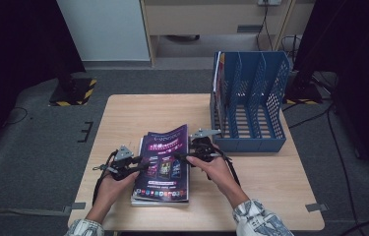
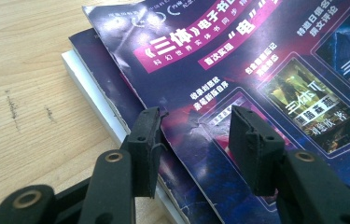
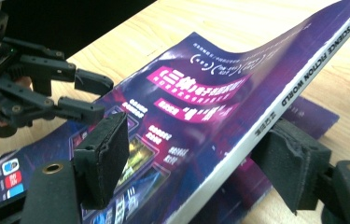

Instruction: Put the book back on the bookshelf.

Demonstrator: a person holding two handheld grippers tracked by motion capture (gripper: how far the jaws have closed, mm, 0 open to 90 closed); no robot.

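A purple magazine [image 1: 165,157] [image 2: 256,70] [image 3: 186,102] tops a small stack [image 1: 160,196] [image 2: 93,79] on the wooden table [image 1: 138,113]. My left gripper [image 1: 140,166] [image 2: 196,135] is open at the magazine's left edge, with both jaws just over the worn cover. It also appears in the right gripper view as the left gripper [image 3: 93,95], held by a hand. My right gripper [image 1: 182,156] [image 3: 196,172] is open at the right edge. The white spine, raised off the stack, runs between its jaws, one pad above the cover and one below.
A blue slotted file rack [image 1: 251,98] stands at the table's back right, with a few items upright in its leftmost slot. Bare wood lies to the left, back and front right of the stack. Dark floor and cables surround the table.
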